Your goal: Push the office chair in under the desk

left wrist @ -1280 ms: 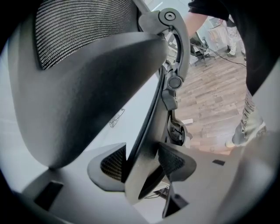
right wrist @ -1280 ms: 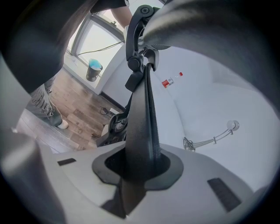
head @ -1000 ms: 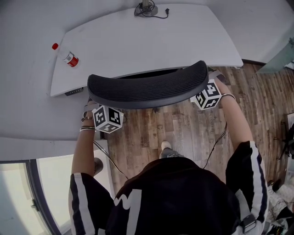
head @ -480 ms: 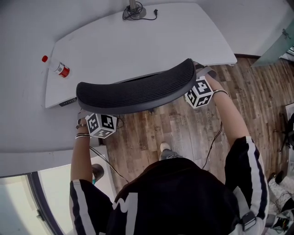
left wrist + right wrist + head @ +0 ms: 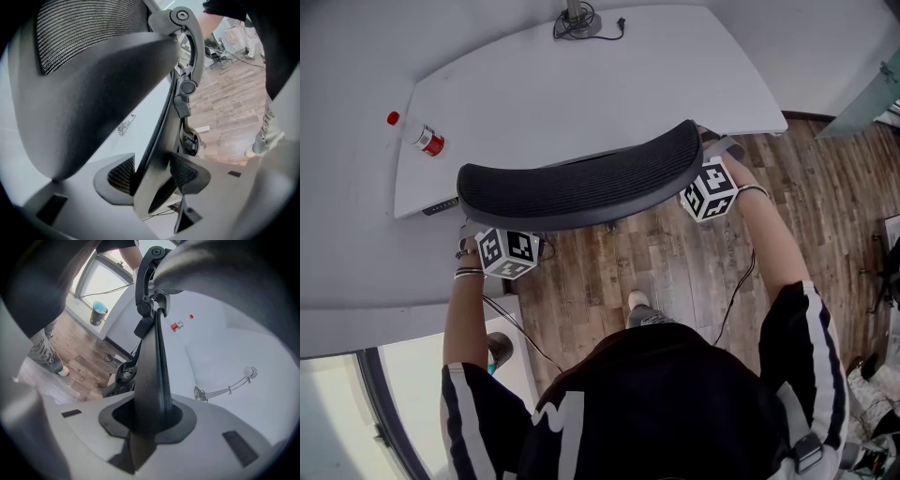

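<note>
Head view, nearest first: we note the person in a black top w/ white stripes, both arms stretched fwd, and one shoe on the wood floor.

Left gripper: we find the jaws clenched on the chair. The dark edge of its back frame runs up between the two pads, w/ both pads against it. Right gripper: same finding on the opp. side, jaws clamped tight on the frame's thin edge. In the head view the marker cubes sit just below the two ends of the back, L & R.

Chair pos.: the curved, ribbed top of the back lies across the near edge of the desk and covers the middle of that edge. Seat & base are hidden beneath the back, so we cannot tell how far under they sit.

Desk: white top. A small bottle w/ red cap & red label appears to lie on its side near the far-L corner, well apart from the chair. A cable fitting w/ a dark lead sits at the far edge, centre.
</note>
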A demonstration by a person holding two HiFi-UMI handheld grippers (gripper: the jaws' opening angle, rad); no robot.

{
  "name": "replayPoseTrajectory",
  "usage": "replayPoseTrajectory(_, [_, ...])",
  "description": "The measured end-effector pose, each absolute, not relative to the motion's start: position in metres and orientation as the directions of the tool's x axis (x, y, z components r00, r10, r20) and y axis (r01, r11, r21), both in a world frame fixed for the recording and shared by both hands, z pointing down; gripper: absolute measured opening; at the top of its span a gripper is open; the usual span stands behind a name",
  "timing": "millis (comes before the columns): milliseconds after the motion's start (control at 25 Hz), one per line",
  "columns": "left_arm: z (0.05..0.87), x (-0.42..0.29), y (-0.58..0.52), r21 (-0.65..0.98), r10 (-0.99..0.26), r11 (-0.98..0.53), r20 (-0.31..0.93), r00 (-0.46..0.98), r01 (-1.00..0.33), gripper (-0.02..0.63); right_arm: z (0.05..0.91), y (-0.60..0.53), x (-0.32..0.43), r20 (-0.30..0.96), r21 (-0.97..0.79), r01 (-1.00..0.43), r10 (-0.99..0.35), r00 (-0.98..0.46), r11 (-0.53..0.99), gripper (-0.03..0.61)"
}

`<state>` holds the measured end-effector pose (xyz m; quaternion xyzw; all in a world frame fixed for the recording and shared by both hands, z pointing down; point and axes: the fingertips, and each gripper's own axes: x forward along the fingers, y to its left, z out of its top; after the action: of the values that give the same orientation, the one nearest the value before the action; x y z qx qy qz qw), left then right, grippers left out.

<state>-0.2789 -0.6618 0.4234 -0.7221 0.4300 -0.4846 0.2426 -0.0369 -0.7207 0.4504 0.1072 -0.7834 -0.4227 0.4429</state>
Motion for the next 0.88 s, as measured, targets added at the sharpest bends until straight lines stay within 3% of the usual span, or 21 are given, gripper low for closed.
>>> replayPoseTrajectory(600, [0.4199, -0.2777, -0.6618, -0.769, -0.855, -0.515, 0.491, 0.166, -0.379, 0.233, 0.4495, -0.7222, -0.0379, 0.604, 0.759, 0.203, -0.553, -0.574, 0.619, 0.097])
replayPoseTrajectory(880, [0.4199, -0.2765, -0.6611, -0.773, -0.859, -0.509, 0.486, 0.162, -0.378, 0.235, 0.4578, -0.7268, -0.0321, 0.640, 0.753, 0.234, -0.601, -0.480, 0.615, 0.100])
